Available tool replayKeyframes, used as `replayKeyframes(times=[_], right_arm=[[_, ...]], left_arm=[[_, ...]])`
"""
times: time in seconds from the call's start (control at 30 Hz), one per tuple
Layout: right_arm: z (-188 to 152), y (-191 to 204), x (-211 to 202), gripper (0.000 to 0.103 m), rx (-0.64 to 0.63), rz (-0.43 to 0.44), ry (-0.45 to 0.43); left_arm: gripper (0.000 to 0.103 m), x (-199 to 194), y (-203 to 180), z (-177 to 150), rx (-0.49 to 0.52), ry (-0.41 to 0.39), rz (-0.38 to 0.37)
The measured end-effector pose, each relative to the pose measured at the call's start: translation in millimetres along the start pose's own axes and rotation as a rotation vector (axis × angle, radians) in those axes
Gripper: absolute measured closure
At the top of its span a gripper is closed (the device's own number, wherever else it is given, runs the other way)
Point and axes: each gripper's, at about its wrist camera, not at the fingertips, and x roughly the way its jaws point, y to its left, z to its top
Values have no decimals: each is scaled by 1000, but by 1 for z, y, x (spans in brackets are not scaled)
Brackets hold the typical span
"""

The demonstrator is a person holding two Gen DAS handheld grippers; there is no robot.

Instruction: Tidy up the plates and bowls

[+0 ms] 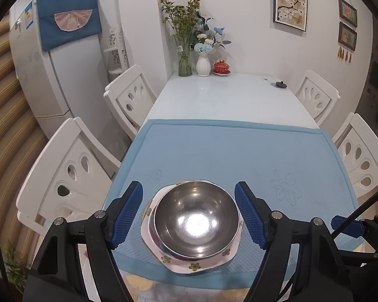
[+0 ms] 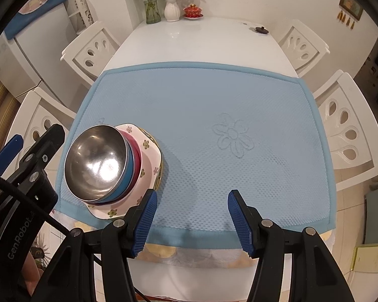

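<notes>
A steel bowl point(image 1: 196, 217) sits nested on top of a blue bowl point(image 2: 130, 173) and a red bowl point(image 2: 136, 151), all on a flowered plate point(image 1: 189, 264) at the near edge of the blue mat point(image 1: 226, 156), lower centre of the left wrist view. The left tongs point(image 1: 189, 216) flank the stack, released, pads clear of the rim. The right tongs point(image 2: 191, 220) stand released over bare mat, stack at lower left. Beyond, the white tabletop point(image 1: 221, 95) lies open up to the vases point(image 1: 202, 65)
</notes>
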Motion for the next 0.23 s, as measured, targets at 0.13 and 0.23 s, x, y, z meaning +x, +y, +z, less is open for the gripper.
replayKeyframes(times=[0.13, 0.23], right_arm=[[-1, -1, 0, 47, 3, 5, 0], [-3, -2, 0, 47, -1, 6, 1]], left_arm=[[29, 0, 4, -2, -20, -16, -19], [29, -4, -2, -4, 4, -40, 0]])
